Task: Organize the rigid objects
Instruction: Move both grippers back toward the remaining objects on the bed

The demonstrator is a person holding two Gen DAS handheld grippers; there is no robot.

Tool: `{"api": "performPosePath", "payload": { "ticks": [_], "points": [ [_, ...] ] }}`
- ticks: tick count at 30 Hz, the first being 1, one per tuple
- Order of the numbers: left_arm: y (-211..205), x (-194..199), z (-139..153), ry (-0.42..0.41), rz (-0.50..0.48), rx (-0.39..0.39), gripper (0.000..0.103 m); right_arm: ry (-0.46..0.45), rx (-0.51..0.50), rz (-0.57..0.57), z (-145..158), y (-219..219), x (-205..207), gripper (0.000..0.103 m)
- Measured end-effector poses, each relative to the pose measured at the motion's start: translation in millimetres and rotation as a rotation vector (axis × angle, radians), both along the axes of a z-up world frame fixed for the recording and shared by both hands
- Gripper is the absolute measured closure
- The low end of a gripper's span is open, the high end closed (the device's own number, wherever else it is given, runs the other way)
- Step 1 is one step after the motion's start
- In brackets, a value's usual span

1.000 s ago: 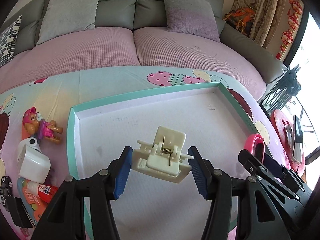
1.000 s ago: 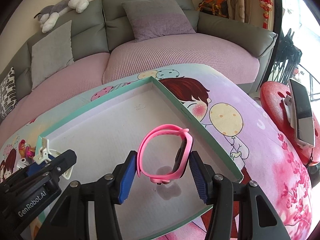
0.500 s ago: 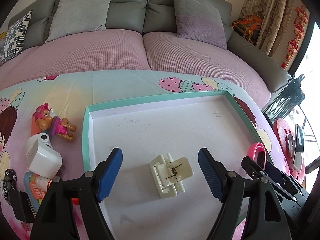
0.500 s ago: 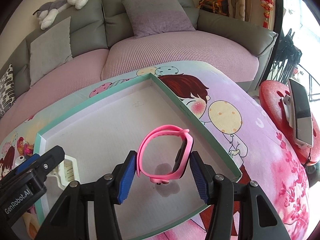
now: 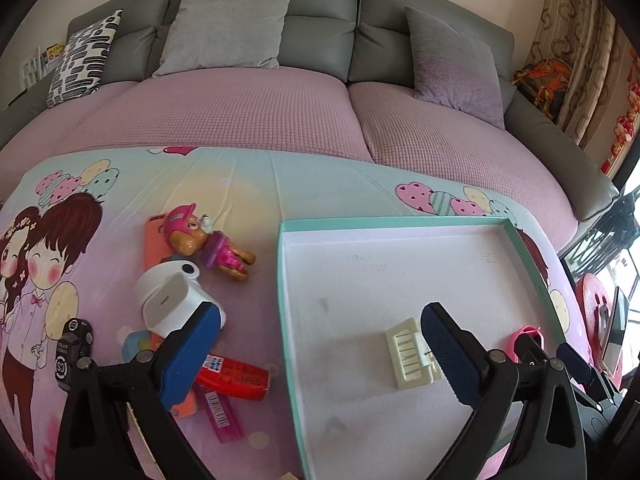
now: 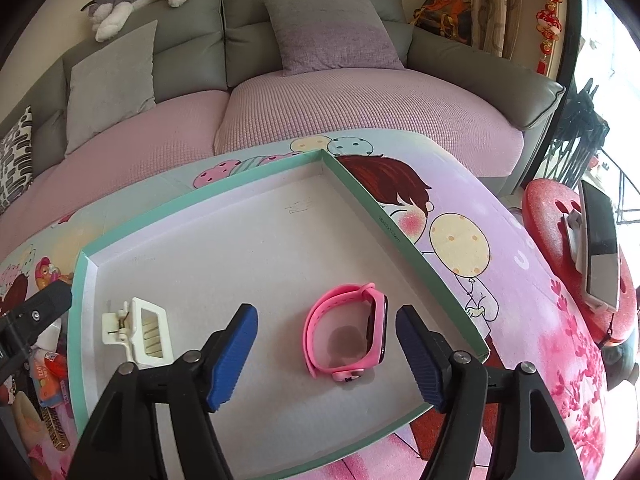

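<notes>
A shallow teal-rimmed tray [image 5: 286,320] [image 6: 400,240] lies on the cartoon-print cloth. In it rest a cream spring clip [image 5: 408,354] [image 6: 140,332] and a pink wristwatch [image 6: 344,294] [image 5: 528,334]. My left gripper [image 5: 320,350] straddles the tray's left rim, its jaws opening with nothing between them. The clip lies just inside its right finger. My right gripper [image 6: 327,344] hovers over the watch, jaws opening. The watch stands between the pads, which are clear of it.
Left of the tray sit a toy pup figure [image 5: 208,240], a white charger-like block [image 5: 172,300], a red tube [image 5: 232,376] and a small black item [image 5: 74,344]. The sofa with cushions runs behind. A red stool holding a phone [image 6: 600,248] stands at the right.
The left gripper let go of the clip, which now lies flat in the tray, and swung left. The right gripper opened off the watch, which dropped onto the tray floor.
</notes>
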State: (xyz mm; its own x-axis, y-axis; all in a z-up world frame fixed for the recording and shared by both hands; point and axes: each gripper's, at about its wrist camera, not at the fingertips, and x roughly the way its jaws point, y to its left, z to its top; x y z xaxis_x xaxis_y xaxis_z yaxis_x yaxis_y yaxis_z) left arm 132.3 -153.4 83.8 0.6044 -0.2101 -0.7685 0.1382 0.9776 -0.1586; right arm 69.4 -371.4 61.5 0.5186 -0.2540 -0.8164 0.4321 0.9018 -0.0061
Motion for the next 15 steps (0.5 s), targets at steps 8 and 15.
{"api": "performPosePath", "payload": {
  "ticks": [8,15],
  "points": [
    [51.6,-13.7,18.1,-0.075,0.13,0.032,0.002,-0.036,0.01,0.056,8.6,24.3,6.9,0.0],
    [98.5,-25.6,23.5,-0.102,0.249,0.048,0.001,-0.055,0.012,0.142,16.0,61.2,14.7,0.0]
  ]
}}
